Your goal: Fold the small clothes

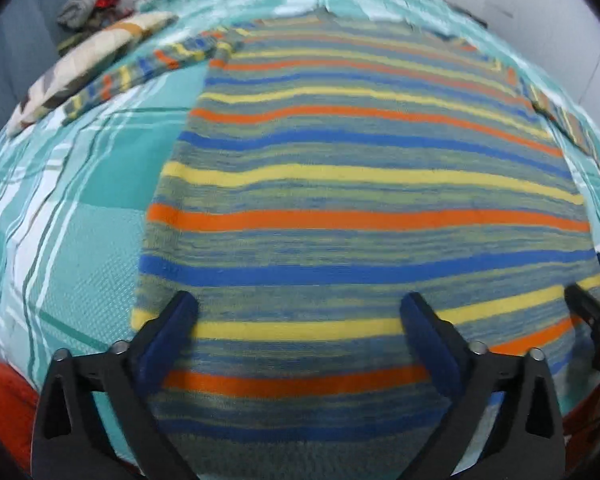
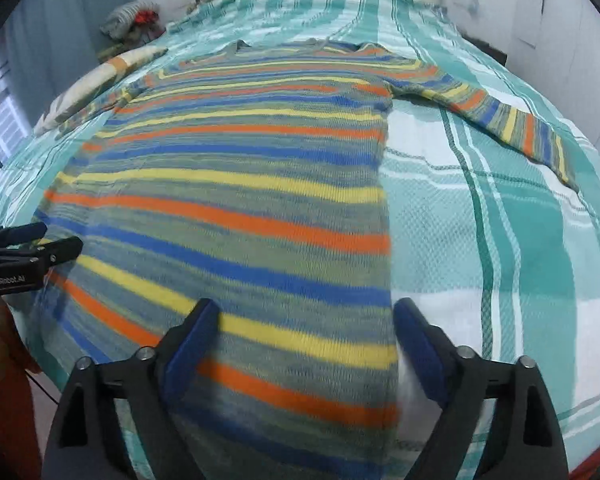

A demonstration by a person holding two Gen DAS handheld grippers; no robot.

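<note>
A striped knit sweater (image 1: 360, 184) in orange, blue, yellow and grey-green lies flat on the bed with both sleeves spread out; it also shows in the right wrist view (image 2: 236, 200). My left gripper (image 1: 300, 312) is open and empty, its fingers hovering over the sweater's lower left hem area. My right gripper (image 2: 306, 320) is open and empty over the sweater's lower right edge. The left gripper also shows at the left edge of the right wrist view (image 2: 56, 240). The right gripper's tip shows at the right edge of the left wrist view (image 1: 588, 300).
The bed carries a teal and white plaid cover (image 2: 500, 240). A patterned pillow (image 1: 80, 68) lies at the far left, with a pile of clothes (image 1: 88, 8) behind it. A white wall (image 2: 560, 20) bounds the right side.
</note>
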